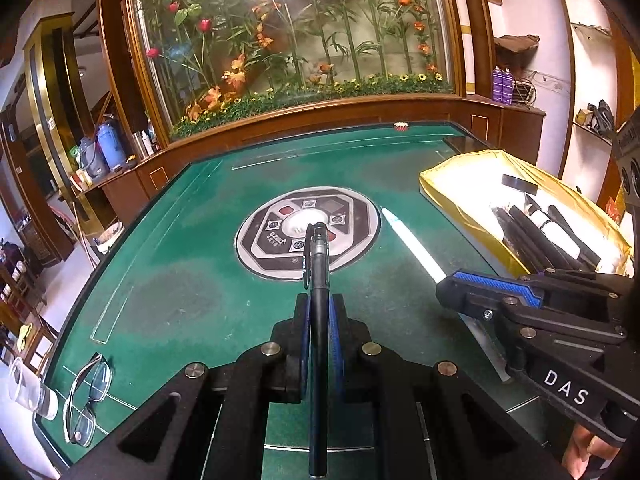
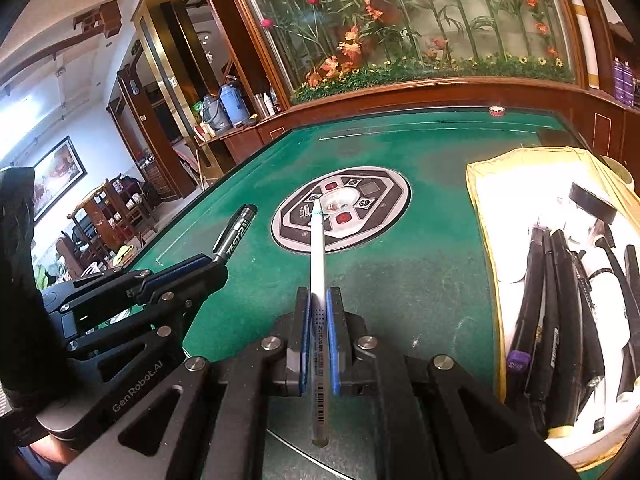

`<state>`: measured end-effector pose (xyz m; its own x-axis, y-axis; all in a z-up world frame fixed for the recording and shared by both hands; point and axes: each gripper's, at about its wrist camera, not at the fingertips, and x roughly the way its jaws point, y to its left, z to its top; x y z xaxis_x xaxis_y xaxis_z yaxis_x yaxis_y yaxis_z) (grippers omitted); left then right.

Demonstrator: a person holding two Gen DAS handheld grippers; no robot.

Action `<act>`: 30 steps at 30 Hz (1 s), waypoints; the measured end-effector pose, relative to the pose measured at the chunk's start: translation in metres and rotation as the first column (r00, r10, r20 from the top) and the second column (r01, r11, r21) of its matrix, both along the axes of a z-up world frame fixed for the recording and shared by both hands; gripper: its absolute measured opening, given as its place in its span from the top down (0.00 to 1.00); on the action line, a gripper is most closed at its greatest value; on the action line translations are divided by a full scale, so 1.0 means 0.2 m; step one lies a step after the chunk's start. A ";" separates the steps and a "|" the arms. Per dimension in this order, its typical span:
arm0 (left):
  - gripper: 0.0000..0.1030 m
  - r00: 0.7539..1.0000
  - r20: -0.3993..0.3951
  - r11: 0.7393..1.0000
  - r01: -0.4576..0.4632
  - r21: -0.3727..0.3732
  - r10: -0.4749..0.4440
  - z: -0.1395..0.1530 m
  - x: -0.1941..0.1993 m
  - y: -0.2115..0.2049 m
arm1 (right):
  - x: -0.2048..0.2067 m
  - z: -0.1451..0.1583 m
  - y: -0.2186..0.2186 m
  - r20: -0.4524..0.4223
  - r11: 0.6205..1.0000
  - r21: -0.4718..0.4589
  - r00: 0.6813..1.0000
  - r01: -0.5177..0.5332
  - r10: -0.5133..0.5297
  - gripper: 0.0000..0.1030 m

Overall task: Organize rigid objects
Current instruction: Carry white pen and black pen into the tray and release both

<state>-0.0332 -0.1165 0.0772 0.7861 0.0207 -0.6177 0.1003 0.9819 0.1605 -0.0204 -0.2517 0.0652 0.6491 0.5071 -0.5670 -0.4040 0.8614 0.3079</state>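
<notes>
My left gripper [image 1: 320,308] is shut on a black pen [image 1: 319,272] that sticks out forward over the green table [image 1: 192,272]; the same gripper [image 2: 218,266] and black pen [image 2: 236,229] show at the left of the right wrist view. My right gripper [image 2: 319,304] is shut on a white pen [image 2: 318,248] pointing at the table's round centre panel [image 2: 376,196]; in the left wrist view this gripper [image 1: 442,284] and white pen [image 1: 412,242] sit at the right. A gold-edged white box [image 2: 486,216] at the right holds several black and white pens [image 2: 560,280].
Folded glasses [image 1: 86,400] and a clear glass [image 1: 28,390] lie at the table's near left corner. A small red-and-white object [image 1: 401,125] sits at the far edge. A wooden cabinet with flowers behind glass [image 1: 300,40] stands beyond the table. A black roll [image 2: 592,200] rests in the box.
</notes>
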 end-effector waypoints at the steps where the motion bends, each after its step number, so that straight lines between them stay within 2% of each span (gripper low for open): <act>1: 0.91 1.000 0.001 1.000 0.002 0.000 -0.002 0.00 0.00 0.00 | 0.00 0.00 -0.01 0.001 1.000 0.002 1.000 0.002 -0.002 0.93; 6: 0.92 1.000 -0.005 0.999 0.021 -0.027 -0.021 0.03 -0.02 -0.03 | -0.02 0.04 -0.05 0.024 1.000 0.018 1.000 0.012 -0.012 0.93; 13: 0.92 0.989 -0.045 0.977 0.130 -0.167 -0.139 0.12 -0.02 -0.11 | -0.02 0.12 -0.31 0.069 0.991 0.060 0.990 0.118 -0.122 0.93; 18: 0.92 0.967 -0.076 0.936 0.215 -0.280 -0.245 0.20 0.02 -0.26 | 0.00 0.14 -0.56 0.066 0.970 0.088 0.970 0.229 -0.235 0.93; 20: 0.92 0.950 -0.096 0.908 0.249 -0.337 -0.296 0.22 0.06 -0.33 | 0.00 0.15 -0.65 0.070 0.958 0.096 0.959 0.269 -0.276 0.93; 24: 0.92 0.925 -0.111 0.867 0.293 -0.402 -0.363 0.23 0.11 -0.50 | 0.00 0.14 -0.77 0.077 0.939 0.089 0.937 0.333 -0.340 0.93; 27: 0.92 0.902 -0.145 0.841 0.308 -0.444 -0.406 0.17 0.18 -0.64 | 0.03 0.09 -0.85 0.038 0.925 0.083 0.926 0.371 -0.375 0.93; 30: 0.92 0.890 -0.170 0.832 0.308 -0.461 -0.423 0.12 0.22 -0.75 | 0.05 0.02 -0.92 -0.029 0.913 0.069 0.915 0.403 -0.401 0.93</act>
<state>0.0107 -0.2673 0.1007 0.4983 -0.5365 -0.6811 0.4458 0.8323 -0.3295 -0.0098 -0.4356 0.0699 0.7990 0.2448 -0.5493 -0.0234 0.9254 0.3783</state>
